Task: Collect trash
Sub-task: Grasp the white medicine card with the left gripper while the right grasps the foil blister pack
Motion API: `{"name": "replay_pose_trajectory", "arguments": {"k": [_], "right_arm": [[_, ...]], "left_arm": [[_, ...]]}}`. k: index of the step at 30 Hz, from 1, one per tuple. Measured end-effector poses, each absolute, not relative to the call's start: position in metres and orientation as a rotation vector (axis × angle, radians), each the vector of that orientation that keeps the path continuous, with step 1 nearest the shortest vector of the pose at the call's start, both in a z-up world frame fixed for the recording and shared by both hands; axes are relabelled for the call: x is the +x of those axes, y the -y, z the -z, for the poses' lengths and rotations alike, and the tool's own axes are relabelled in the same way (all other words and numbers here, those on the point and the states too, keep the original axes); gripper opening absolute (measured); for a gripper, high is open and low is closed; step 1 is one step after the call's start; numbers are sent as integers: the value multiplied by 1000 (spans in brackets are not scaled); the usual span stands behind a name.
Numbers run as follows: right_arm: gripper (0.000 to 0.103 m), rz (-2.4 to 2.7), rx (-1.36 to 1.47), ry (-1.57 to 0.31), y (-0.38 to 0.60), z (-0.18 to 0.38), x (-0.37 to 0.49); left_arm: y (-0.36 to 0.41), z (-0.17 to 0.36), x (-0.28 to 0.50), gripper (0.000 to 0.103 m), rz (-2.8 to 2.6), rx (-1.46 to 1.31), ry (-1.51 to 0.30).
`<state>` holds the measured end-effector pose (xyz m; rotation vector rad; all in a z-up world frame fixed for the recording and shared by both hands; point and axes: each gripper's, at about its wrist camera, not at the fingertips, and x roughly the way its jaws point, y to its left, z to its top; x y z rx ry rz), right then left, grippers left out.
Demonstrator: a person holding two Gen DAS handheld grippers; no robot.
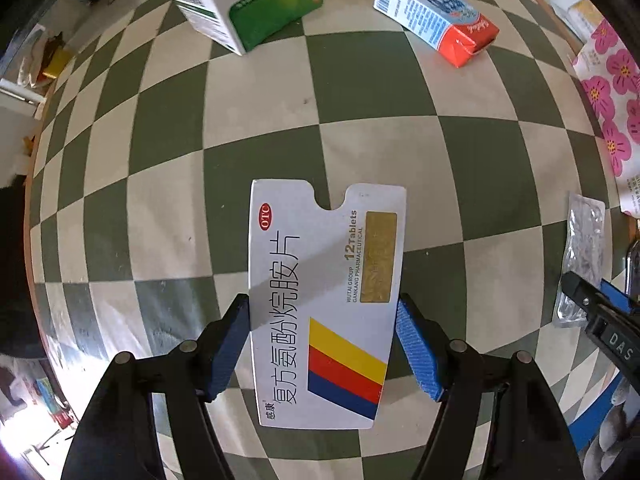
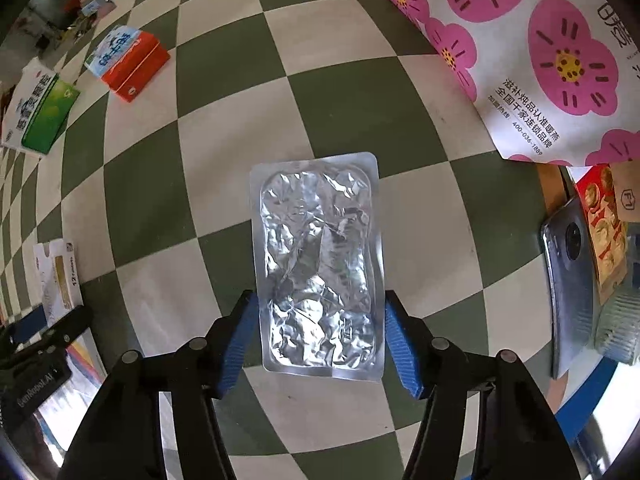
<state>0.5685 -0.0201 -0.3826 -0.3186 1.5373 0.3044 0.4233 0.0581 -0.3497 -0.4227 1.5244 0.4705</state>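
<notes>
In the left wrist view my left gripper (image 1: 323,344) is shut on a flat white medicine box (image 1: 324,300) with yellow, red and blue stripes, its blue pads (image 1: 418,354) against both long edges. In the right wrist view my right gripper (image 2: 319,340) is shut on a silver foil blister pack (image 2: 318,264), pads (image 2: 400,344) against its sides. The blister pack also shows at the right edge of the left wrist view (image 1: 582,256), and the white box at the left of the right wrist view (image 2: 58,276). A green-and-white box (image 1: 248,0) and a blue, white and red carton (image 1: 436,16) lie farther off on the checkered table.
The green-and-white checkered tablecloth (image 1: 360,92) covers the table. A white bag with pink flowers (image 2: 532,52) stands at the right. A grey phone (image 2: 570,280) and a red printed packet (image 2: 604,224) lie near the right edge. Room clutter lies beyond the left table edge.
</notes>
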Motion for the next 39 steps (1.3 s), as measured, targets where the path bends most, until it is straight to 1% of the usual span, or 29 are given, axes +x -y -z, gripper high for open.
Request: {"name": "replay_pose_trajectory", "arguments": {"k": [1, 2, 4, 6, 8, 10, 11, 14, 15, 17, 18, 19, 22, 23, 24, 25, 26, 27, 30, 32, 33, 34, 36, 39], "right_arm": [[53, -305, -322, -1530, 28, 383, 574], [49, -314, -323, -1512, 29, 386, 560], [36, -327, -309, -1487, 32, 377, 555], [33, -343, -274, -1493, 37, 375, 553], [36, -333, -196, -1524, 46, 380, 553], [65, -313, -139, -1551, 51, 389, 556], [68, -304, -119, -1556, 55, 390, 559], [68, -286, -95, -1569, 50, 400, 565], [70, -274, -122, -1562, 43, 403, 563], [71, -255, -191, -1541, 28, 409, 560], [69, -228, -249, -1530, 19, 413, 554], [56, -238, -255, -1505, 7, 415, 551], [51, -248, -296, -1487, -4, 416, 541], [50, -263, -293, -1490, -6, 417, 538], [47, -273, -292, -1479, -7, 416, 534], [37, -283, -295, -1463, 2, 408, 535], [32, -293, -302, -1439, 9, 399, 534], [28, -313, -293, -1427, 9, 395, 531], [22, -369, -247, -1438, 11, 390, 524], [13, -393, -193, -1433, 16, 384, 531], [7, -409, -164, -1432, 20, 382, 536], [6, -431, -125, -1439, 24, 377, 531], [6, -456, -91, -1433, 20, 371, 527], [6, -481, -68, -1424, 15, 357, 541]], "left_arm": [[-67, 346, 421, 69, -468, -430, -1516], [-73, 339, 416, 69, -468, -437, -1505], [-78, 328, 405, 69, -475, -447, -1483], [-77, 320, 401, 69, -485, -457, -1468], [-82, 322, 383, 69, -505, -469, -1456], [-81, 324, 381, 69, -522, -487, -1462], [-83, 326, 383, 69, -531, -504, -1464], [-91, 330, 389, 69, -556, -514, -1470], [-93, 331, 388, 69, -564, -512, -1472], [-97, 335, 386, 69, -580, -510, -1476], [-100, 336, 384, 69, -586, -514, -1475], [-106, 336, 384, 69, -589, -517, -1474], [-106, 333, 393, 69, -600, -522, -1464], [-109, 328, 391, 69, -601, -524, -1458], [-103, 318, 392, 69, -602, -524, -1452], [-103, 314, 389, 69, -604, -526, -1443], [-102, 309, 386, 69, -604, -530, -1436], [-101, 305, 385, 69, -604, -535, -1429], [-100, 288, 372, 69, -604, -549, -1412], [-103, 264, 367, 69, -606, -556, -1399], [-101, 262, 362, 69, -608, -560, -1392], [-101, 258, 360, 69, -609, -562, -1385], [-100, 254, 355, 69, -612, -563, -1371], [-101, 251, 346, 69, -616, -553, -1349]]}}
